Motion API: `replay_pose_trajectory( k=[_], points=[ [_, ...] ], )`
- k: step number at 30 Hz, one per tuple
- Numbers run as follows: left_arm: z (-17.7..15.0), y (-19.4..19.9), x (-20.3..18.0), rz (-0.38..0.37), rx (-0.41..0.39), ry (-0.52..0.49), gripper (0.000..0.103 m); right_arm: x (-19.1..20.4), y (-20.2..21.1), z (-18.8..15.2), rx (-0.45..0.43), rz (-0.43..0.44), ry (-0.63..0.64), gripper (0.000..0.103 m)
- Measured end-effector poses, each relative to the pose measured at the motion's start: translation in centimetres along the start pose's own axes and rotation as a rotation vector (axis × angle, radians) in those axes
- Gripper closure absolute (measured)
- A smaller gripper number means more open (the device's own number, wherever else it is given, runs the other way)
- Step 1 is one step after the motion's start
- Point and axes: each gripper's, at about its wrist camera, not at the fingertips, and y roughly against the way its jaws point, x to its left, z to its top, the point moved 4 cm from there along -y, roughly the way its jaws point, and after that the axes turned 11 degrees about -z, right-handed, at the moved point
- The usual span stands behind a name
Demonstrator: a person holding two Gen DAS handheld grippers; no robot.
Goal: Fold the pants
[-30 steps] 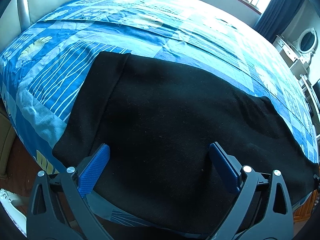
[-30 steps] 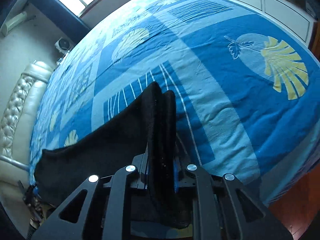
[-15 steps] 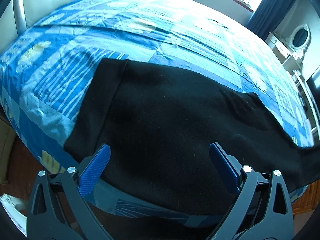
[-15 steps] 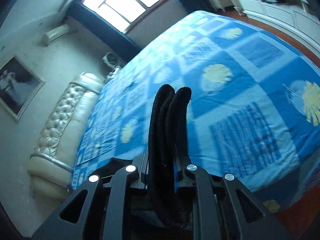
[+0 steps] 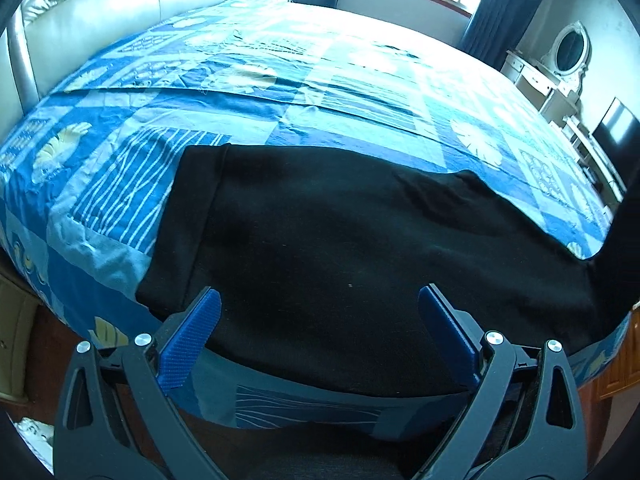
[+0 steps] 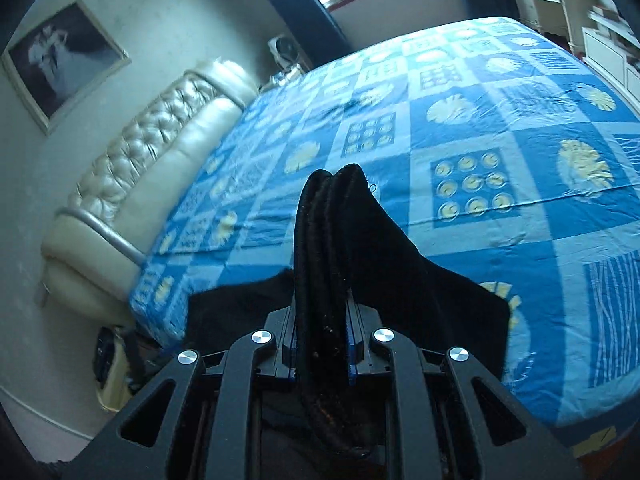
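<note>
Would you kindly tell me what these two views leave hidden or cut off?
- Left wrist view: the pants' lifted right end runs out of frame at the right edge.
- Right wrist view: the right gripper's pads are covered by the bunched cloth they clamp.
- Right wrist view: the left gripper is out of frame.

the pants [image 5: 340,248] are plain black, lying on a bedspread [image 5: 280,80] of light and dark blue squares with pale yellow shells and white stripes. the left gripper [image 5: 320,332] has blue pads on dark grey arms. the headboard [image 6: 152,168] is cream.
</note>
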Motion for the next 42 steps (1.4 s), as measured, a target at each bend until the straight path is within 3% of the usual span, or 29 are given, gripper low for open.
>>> replay_pose_trajectory(
  k=[9,20,24,36,38,40,42],
  points=[
    [0.3,0.7,0.2,-0.006,-0.026,0.026,0.004,5.0,-10.6,-6.0,0.173,-0.084,0.074,0.086],
    [0.3,0.7,0.4,-0.006,-0.024,0.038,0.004,6.7,-14.5,-9.0,0.218,-0.143,0.065,0.081],
    [0.2,0.5,0.3,-0.006,-0.020,0.036,0.004,7.1,-14.9,-9.6,0.228,-0.073,0.006,0.062],
    [-0.1,-0.1,0.2,-0.016,0.001,0.038,0.004,7.8,-16.2,-11.6,0.253,0.096,-0.072,0.054],
    [-0.2,-0.1,0.1,-0.019,0.008,0.038,0.004,7.6,-15.4,-11.4,0.235,0.141,-0.080,0.054],
    [-0.3,-0.1,0.1,-0.022,0.010,0.036,0.004,6.8,-13.4,-10.4,0.213,0.259,-0.109,0.054],
    [-0.3,0.0,0.0,-0.025,0.006,0.035,0.004,4.9,-10.7,-9.1,0.143,0.286,-0.117,0.054]
  ],
)
